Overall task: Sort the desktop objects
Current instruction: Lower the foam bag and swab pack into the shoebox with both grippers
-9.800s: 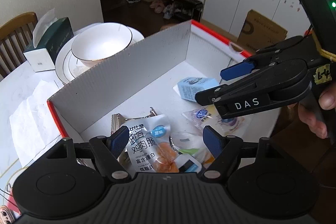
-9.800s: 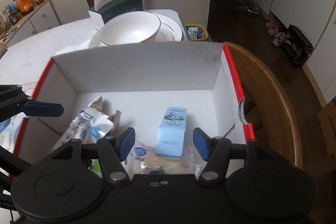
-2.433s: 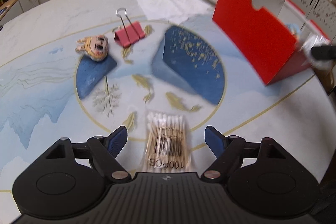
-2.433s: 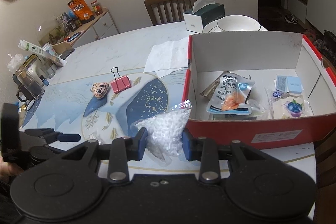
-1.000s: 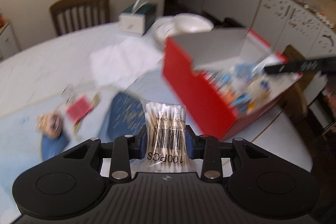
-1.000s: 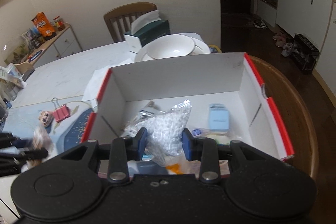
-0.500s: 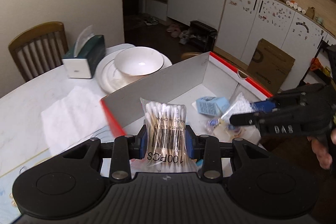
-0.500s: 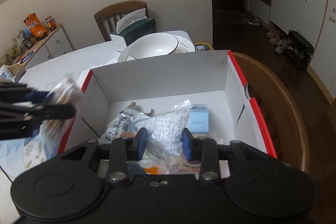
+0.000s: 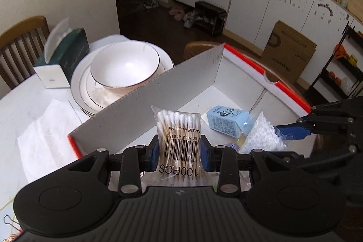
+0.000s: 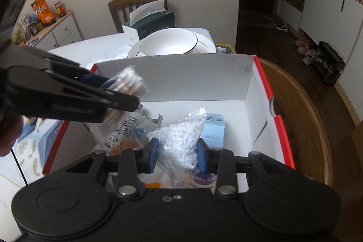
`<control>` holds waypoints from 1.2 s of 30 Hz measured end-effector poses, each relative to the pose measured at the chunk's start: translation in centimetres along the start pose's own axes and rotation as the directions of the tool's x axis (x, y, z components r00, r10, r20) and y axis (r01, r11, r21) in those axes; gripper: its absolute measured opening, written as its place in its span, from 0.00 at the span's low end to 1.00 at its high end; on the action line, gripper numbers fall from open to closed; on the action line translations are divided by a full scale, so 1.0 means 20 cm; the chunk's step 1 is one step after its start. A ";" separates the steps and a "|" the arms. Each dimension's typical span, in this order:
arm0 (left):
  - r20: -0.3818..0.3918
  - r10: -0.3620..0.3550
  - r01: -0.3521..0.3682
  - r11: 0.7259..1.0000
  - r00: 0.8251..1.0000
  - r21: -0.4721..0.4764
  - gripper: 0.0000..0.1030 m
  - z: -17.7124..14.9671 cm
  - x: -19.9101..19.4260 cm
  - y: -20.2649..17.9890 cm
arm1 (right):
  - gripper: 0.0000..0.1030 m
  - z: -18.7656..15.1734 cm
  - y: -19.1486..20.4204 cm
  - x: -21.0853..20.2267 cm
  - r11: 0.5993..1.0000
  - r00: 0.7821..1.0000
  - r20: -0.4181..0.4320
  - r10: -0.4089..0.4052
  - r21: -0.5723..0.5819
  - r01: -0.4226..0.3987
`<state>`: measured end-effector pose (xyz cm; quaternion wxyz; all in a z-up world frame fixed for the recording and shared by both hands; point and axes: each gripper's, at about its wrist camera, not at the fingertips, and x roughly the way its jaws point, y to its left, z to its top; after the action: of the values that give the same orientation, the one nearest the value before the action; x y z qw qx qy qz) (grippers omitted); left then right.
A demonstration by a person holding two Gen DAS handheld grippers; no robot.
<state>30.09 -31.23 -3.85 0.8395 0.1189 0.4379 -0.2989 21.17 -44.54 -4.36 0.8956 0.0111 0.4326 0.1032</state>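
We see a clear glossy plastic bag of cotton swabs, corrugated matt white cardboard box with red outside, glazed shiny white bowl, crinkly plastic bag of white beads, matt black plastic left gripper, varnished wooden chair beside the box.

Each view is taken from a gripper-mounted fisheye, angled steeply down along the fingers, close above the red box. Its interior is shared by both views.

A bowl sits on stacked plates behind the box, tissue box to their left.
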 end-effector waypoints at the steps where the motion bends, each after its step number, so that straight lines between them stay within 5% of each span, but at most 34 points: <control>1: -0.010 0.000 0.000 1.000 1.000 0.000 0.33 0.01 0.02 0.00 | 0.33 0.00 0.00 0.01 1.000 1.000 -0.006 0.003 -0.008 -0.003; 18: -0.124 -0.019 0.013 0.999 0.992 -0.045 0.33 0.00 0.26 0.03 | 0.33 -0.02 0.02 0.19 0.997 0.994 -0.105 0.021 -0.069 -0.029; 29: -0.124 -0.005 0.003 1.000 0.992 -0.017 0.35 -0.01 0.26 0.00 | 0.36 -0.03 0.01 0.22 0.996 0.992 -0.122 0.021 -0.080 -0.031; 31: -0.122 -0.003 0.001 1.000 0.992 -0.018 0.37 -0.01 0.25 -0.01 | 0.37 -0.03 0.01 0.22 0.997 0.992 -0.122 0.020 -0.078 -0.030; 36: -0.113 -0.002 0.000 1.000 0.994 -0.020 0.60 -0.02 0.23 -0.01 | 0.46 -0.03 0.01 0.20 0.997 0.993 -0.115 0.023 -0.075 -0.032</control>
<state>31.66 -33.04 -7.73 0.8143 0.1270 0.4878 -0.2878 23.01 -43.66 -7.75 0.8676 -0.0233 0.4788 0.1325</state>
